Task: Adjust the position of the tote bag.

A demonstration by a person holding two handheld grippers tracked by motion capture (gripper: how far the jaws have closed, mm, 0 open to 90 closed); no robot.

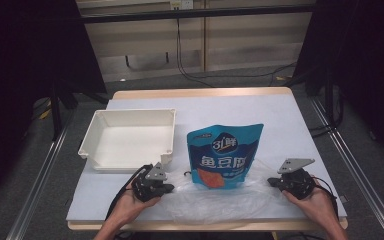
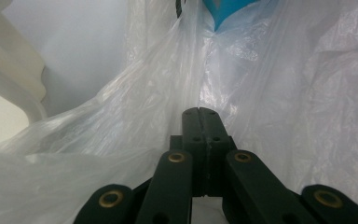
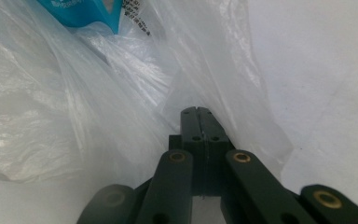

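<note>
— What are the two grippers doing now?

— The left gripper [image 1: 166,189] is at the left edge of the clear plastic bag [image 1: 220,200], and the right gripper [image 1: 272,183] is at its right edge. On both, the jaws are pressed together. The thin plastic lies against their tips, but I cannot tell if a fold is caught between them.

— And where is the bag?

— It lies flat and wrinkled on the near part of the table [image 1: 290,125], between the two hands. A blue snack pouch [image 1: 225,156] stands upright on it, at the middle.

— Is something else near?

— Yes, a white plastic tray [image 1: 130,137] sits on the table behind the left gripper, just beside the pouch, not touching it.
</note>
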